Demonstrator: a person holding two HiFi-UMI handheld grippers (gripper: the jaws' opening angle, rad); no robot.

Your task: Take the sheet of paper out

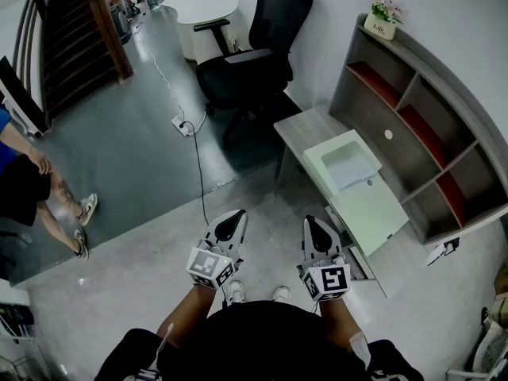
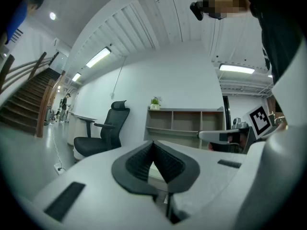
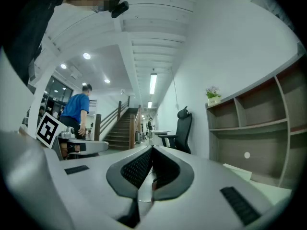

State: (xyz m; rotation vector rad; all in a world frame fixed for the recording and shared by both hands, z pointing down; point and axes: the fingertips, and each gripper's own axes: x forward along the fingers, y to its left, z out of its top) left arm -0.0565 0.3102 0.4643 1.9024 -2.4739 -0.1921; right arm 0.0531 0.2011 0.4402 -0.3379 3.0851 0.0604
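Observation:
A pale white printer [image 1: 348, 167] sits on a low grey desk [image 1: 305, 130] ahead and to the right; a white sheet or tray surface [image 1: 373, 209] slopes off its near side, and I cannot tell paper from tray. My left gripper [image 1: 236, 216] and right gripper [image 1: 311, 222] are held level side by side over the floor, short of the desk. In the left gripper view, the left gripper [image 2: 153, 145] has its jaws closed tip to tip with nothing between them. The right gripper [image 3: 152, 150] is likewise shut and empty in its own view.
A grey shelf unit [image 1: 429, 125] with red inner panels stands behind the desk, with a small plant [image 1: 385, 16] on top. A black office chair [image 1: 254, 54] and a round white table [image 1: 202, 10] stand beyond. A power strip and cable [image 1: 184, 124] lie on the floor. A person [image 1: 32, 181] stands at left by the stairs.

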